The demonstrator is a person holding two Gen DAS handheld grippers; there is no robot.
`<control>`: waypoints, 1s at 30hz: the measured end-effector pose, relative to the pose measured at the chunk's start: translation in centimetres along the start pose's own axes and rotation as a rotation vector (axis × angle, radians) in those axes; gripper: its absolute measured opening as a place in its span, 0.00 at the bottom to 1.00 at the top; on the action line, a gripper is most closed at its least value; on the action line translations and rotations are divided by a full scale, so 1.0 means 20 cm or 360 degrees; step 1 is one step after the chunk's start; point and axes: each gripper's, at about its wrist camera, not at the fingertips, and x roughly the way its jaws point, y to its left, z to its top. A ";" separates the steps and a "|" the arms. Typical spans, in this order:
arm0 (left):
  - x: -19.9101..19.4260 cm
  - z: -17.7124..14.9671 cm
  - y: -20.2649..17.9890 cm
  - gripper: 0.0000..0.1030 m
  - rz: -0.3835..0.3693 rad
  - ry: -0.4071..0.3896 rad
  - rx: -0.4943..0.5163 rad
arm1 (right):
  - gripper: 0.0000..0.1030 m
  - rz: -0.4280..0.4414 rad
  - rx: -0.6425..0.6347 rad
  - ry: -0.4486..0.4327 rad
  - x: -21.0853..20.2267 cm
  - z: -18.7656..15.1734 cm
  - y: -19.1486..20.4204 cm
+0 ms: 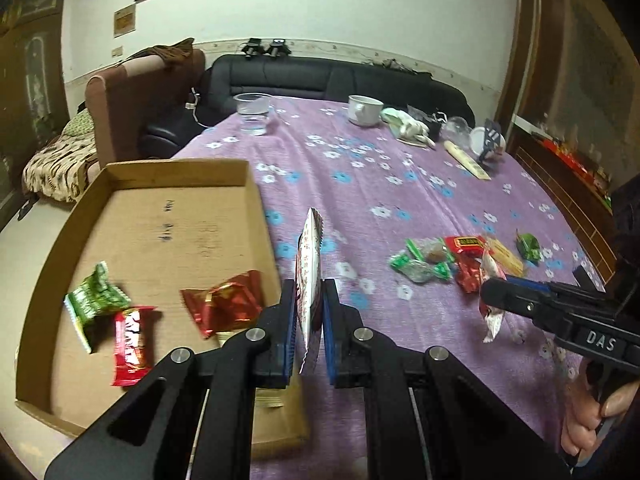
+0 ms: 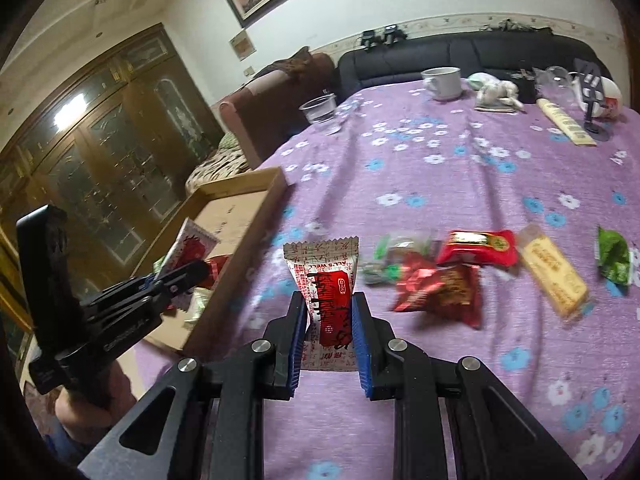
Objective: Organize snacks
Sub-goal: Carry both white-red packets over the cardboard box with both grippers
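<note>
Right up close, the left gripper (image 1: 309, 304) has its blue pads squeezed nearly together on a thin white-and-red packet (image 1: 309, 280), held edge-on and upright, just past the right wall of the cardboard tray (image 1: 256, 196). The right gripper (image 2: 329, 320) is narrow too, pads pressing both sides of a white packet with a red label (image 2: 326, 292), face-on to its camera, well right of the tray and lifted off the purple flowered cloth (image 2: 440, 168).

Inside the tray lie a green wrapper (image 1: 94, 300) at its left side, a red bar (image 1: 130, 346) just beside it, and a crumpled red-and-gold packet (image 1: 226, 304) near the tray's right wall.

Right of the tray, well apart from it, the loose pile (image 2: 440, 276) waits on the cloth: green-ended clear candies, red wrappers, a yellow bar (image 2: 554, 276) and a green packet (image 2: 612, 256) farthest from the tray.

The left camera gives the tray floor in full, and catches the right gripper from the side with a hand (image 1: 600, 412) on its handle. The right camera shows only the tray's near corner, but spreads the pile out plainly, and shows the left gripper from the side with its packet's printed face. Beyond the tray stand a clear plastic cup (image 1: 253, 112) and a white mug (image 1: 364, 110).
</note>
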 end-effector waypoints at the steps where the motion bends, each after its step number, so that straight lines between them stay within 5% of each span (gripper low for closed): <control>1: 0.00 0.00 0.02 0.09 0.0006 -0.0004 -0.0011 | 0.22 0.0012 -0.0016 0.0009 0.01 0.01 0.03; 19: -0.01 -0.08 0.46 0.09 0.0136 -0.0052 -0.0289 | 0.21 0.0176 -0.0230 0.0117 0.35 0.11 0.58; 30: 0.03 -0.13 0.56 0.10 0.0167 -0.0043 -0.0373 | 0.21 0.0195 -0.0211 0.0184 0.61 0.14 0.70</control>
